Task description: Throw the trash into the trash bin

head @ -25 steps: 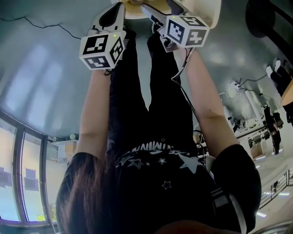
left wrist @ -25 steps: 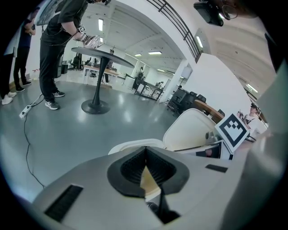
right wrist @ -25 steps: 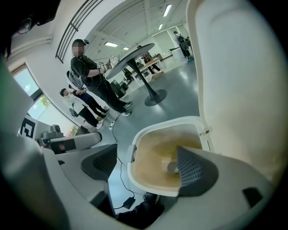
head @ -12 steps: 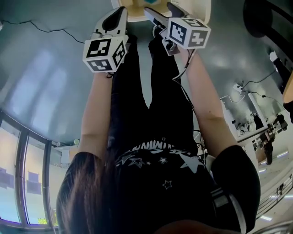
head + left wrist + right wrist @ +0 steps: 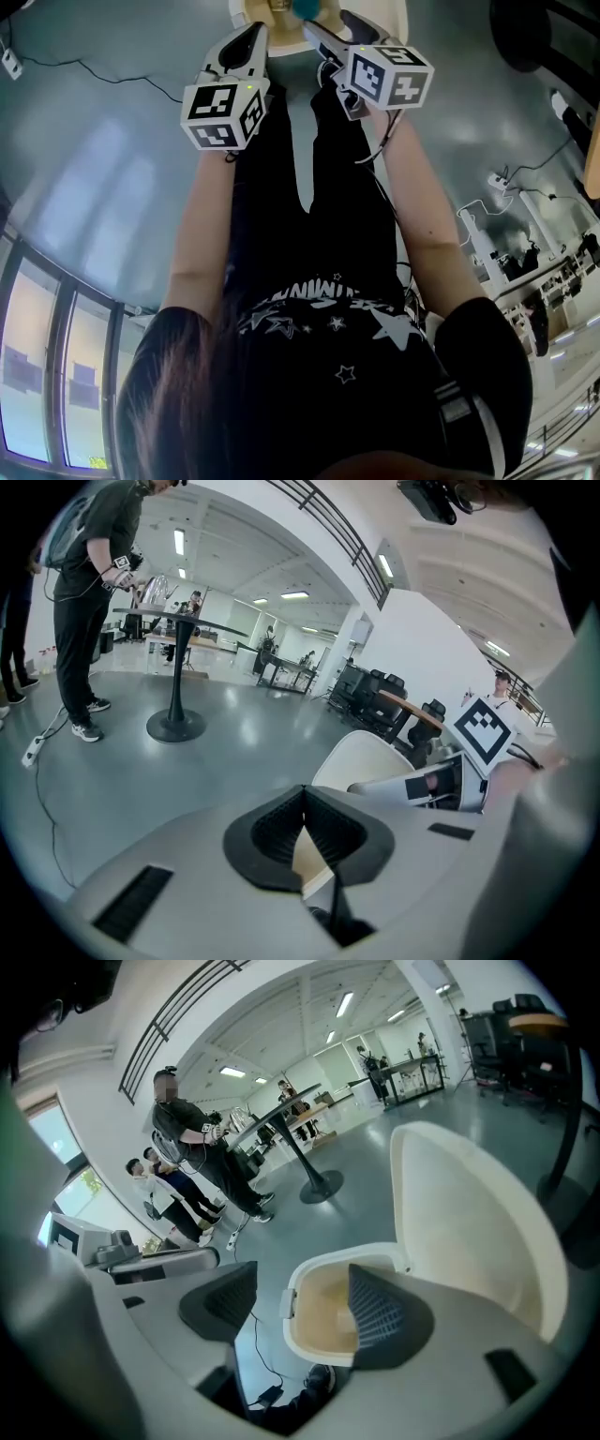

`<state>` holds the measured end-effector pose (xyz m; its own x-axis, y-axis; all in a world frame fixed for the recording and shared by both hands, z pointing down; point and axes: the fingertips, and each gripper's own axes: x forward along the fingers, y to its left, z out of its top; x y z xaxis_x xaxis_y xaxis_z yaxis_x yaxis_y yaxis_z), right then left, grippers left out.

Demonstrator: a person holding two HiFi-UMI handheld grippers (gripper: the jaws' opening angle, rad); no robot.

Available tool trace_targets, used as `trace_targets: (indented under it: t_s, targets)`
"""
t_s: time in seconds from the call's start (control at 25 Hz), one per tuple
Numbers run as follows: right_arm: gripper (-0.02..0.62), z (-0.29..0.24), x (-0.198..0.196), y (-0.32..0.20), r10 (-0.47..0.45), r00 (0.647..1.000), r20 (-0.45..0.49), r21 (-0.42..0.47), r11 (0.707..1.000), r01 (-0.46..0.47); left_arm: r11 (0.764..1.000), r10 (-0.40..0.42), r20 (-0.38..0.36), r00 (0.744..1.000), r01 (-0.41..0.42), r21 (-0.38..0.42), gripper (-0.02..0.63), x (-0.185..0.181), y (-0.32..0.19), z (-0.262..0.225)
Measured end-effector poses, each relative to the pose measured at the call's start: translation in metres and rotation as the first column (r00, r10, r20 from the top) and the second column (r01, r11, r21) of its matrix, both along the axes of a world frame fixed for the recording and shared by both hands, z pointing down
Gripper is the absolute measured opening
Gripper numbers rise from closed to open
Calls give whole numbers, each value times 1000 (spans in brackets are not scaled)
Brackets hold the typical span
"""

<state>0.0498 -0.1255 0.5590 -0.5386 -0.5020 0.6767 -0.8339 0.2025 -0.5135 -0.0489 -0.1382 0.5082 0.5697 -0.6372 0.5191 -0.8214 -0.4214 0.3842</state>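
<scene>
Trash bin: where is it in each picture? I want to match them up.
Head view: trash bin at the very top edge, middle, mostly cut off.
Left gripper view: trash bin just right of centre, white lid raised.
Right gripper view: trash bin at lower centre, open, lid standing on the right.
Shared landmark: the tall round-footed table, in both gripper views.

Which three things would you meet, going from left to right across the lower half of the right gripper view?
left gripper → trash bin, standing open → raised lid of the bin
</scene>
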Motion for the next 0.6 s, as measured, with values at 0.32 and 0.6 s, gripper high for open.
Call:
trace_targets:
  t_s: [0.32,0.6]
  targets:
    - [263,-16,0,-11,40,999,24,40,998,-41,999,25,-1,1000,-25,24,11,7,-9,-10]
    - [213,-32,-14,-10,7,999,36,41,999,-9,999,31,-15,999,-30,44,11,4,-10,-25]
